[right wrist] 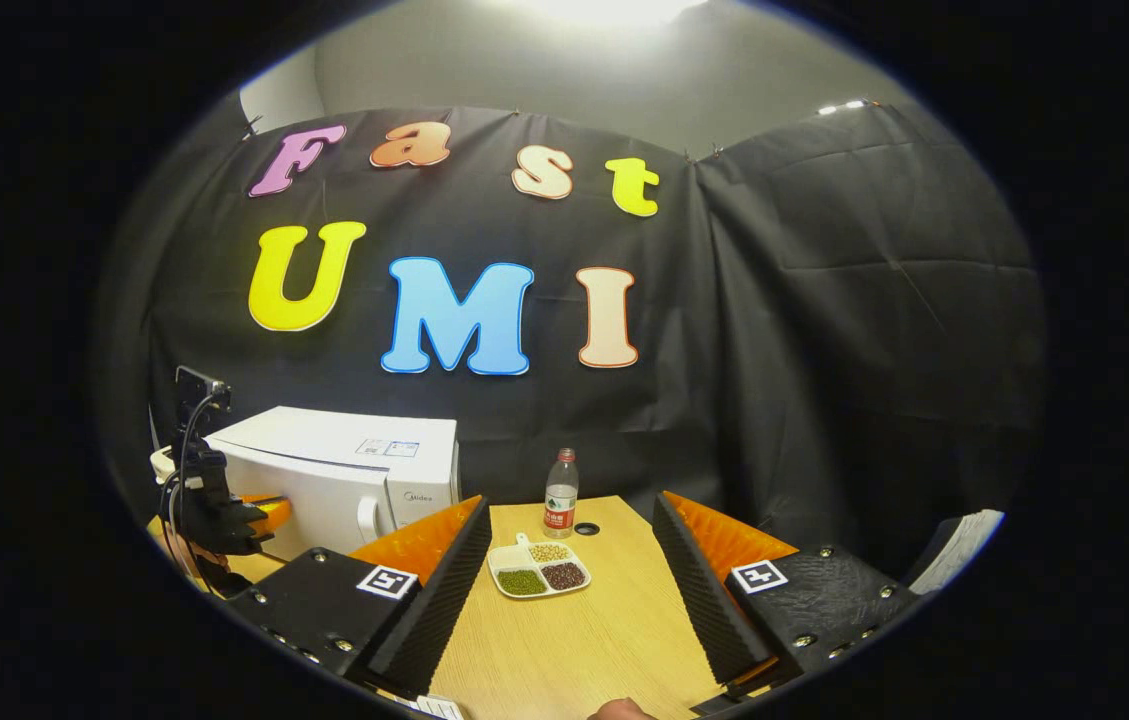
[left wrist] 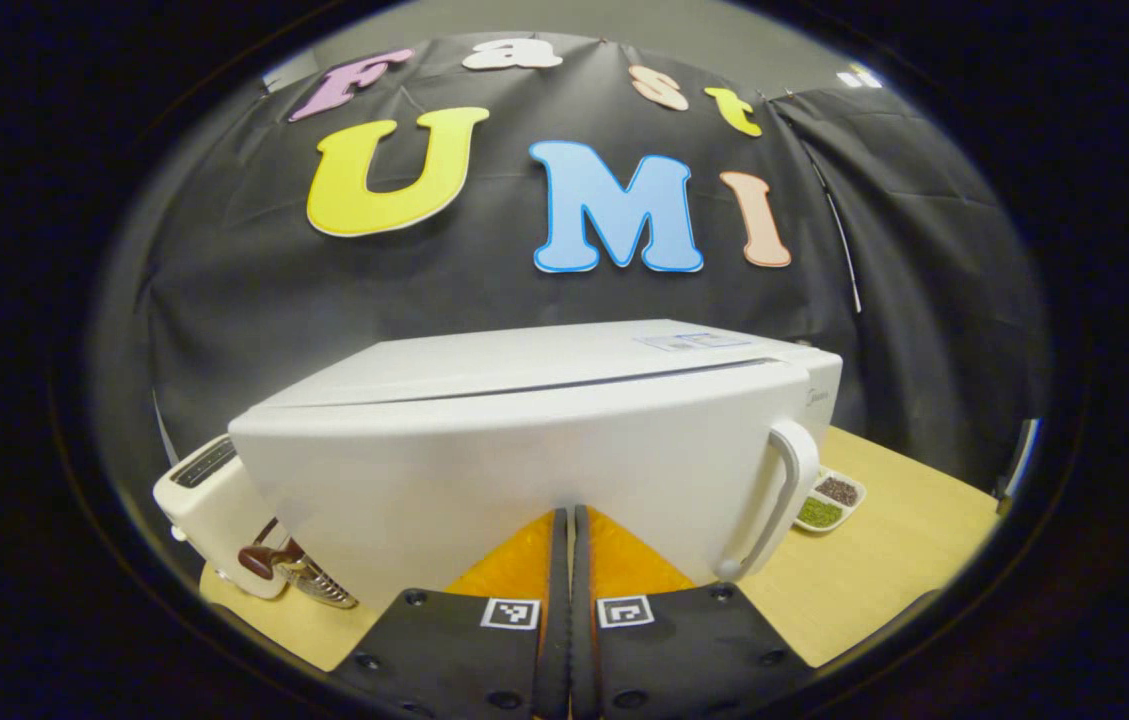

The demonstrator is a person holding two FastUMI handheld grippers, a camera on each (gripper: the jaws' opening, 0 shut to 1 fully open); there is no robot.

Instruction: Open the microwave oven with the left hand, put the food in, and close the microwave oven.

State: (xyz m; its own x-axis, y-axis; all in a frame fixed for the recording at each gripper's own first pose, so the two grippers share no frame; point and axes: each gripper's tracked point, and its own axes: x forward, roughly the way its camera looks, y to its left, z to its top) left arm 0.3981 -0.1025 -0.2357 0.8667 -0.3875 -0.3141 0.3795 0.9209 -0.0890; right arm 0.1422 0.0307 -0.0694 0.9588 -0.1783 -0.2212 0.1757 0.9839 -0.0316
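Observation:
The white microwave [left wrist: 524,440] stands close ahead in the left gripper view, door closed, with its curved handle [left wrist: 782,500] on the right side of the door. My left gripper [left wrist: 564,545] is shut with nothing in it, tips right at the door face, left of the handle. The food is a white three-part dish [right wrist: 539,572] of beans and grains on the wooden table [right wrist: 584,640]. My right gripper [right wrist: 569,590] is open, hovering just short of the dish. In the right gripper view the microwave [right wrist: 344,465] sits far left, with the left gripper [right wrist: 234,520] before it.
A white toaster [left wrist: 204,490] and a brown-handled utensil [left wrist: 289,570] lie left of the microwave. A water bottle [right wrist: 561,495] and a small dark cap [right wrist: 586,528] stand behind the dish. The dish [left wrist: 829,500] also sits right of the microwave. Papers [right wrist: 964,545] lie at far right.

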